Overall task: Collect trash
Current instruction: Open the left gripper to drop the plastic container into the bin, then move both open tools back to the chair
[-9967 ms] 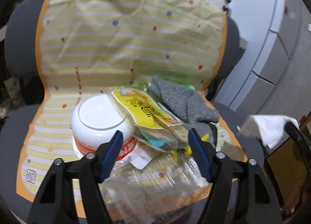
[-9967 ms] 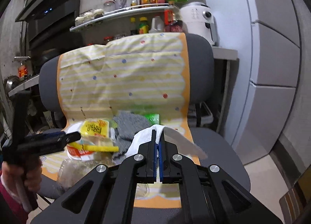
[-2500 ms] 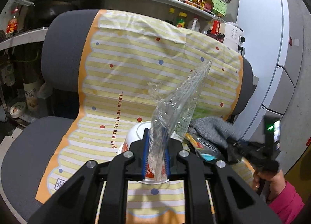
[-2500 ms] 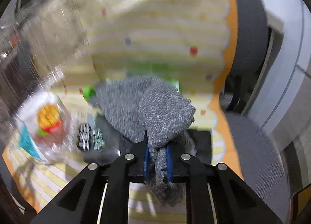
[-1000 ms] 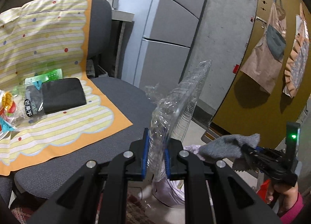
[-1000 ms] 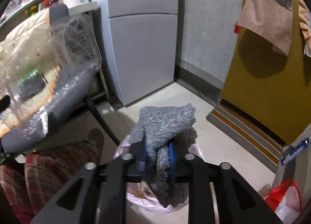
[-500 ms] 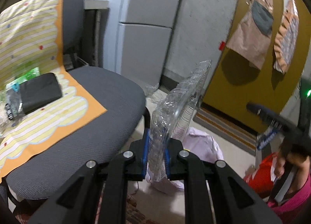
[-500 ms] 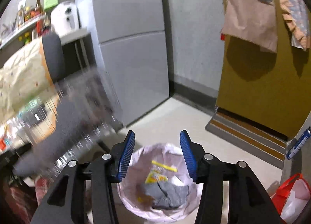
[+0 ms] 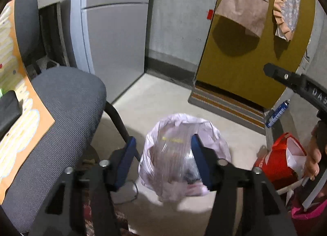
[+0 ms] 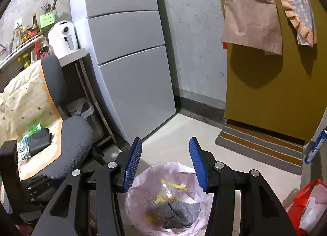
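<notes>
place: home kitchen | cues: fridge (image 10: pixel 126 68); condiment shelf (image 10: pixel 22 37); hanging aprons (image 10: pixel 251 11); doormat (image 10: pixel 259 146)

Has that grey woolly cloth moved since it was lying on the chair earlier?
Yes. The grey cloth has left the chair seat and now lies down inside the pink trash bag on the floor.
</notes>
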`<state>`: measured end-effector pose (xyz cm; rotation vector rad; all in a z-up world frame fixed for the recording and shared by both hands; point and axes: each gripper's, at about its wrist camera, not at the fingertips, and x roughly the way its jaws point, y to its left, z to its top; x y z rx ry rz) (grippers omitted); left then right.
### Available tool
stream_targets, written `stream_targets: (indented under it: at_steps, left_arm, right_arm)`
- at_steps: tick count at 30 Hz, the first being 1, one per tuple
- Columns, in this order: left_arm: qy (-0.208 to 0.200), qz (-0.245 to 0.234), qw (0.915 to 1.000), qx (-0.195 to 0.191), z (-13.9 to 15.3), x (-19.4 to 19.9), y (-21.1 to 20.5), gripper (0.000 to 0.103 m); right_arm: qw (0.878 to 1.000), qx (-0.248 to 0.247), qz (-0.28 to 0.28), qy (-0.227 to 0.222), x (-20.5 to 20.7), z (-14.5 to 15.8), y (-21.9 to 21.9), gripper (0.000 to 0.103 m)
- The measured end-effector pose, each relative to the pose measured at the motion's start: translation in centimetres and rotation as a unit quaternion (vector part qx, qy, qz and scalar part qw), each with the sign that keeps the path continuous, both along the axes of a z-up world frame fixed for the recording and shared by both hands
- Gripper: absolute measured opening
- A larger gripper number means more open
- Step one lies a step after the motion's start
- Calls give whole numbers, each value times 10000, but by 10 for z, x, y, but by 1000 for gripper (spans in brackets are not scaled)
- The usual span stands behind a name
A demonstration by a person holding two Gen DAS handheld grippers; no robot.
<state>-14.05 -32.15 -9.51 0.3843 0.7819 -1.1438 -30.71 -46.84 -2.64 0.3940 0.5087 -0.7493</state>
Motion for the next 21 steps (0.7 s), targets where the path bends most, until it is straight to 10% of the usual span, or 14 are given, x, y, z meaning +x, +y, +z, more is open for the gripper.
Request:
stream_targets:
  at_steps: [21]
  left_arm:
    - [-550, 2333, 9703, -317, 34, 62, 167, 57]
  right_arm:
    - [9869, 137, 1602, 131, 99, 3, 82, 51]
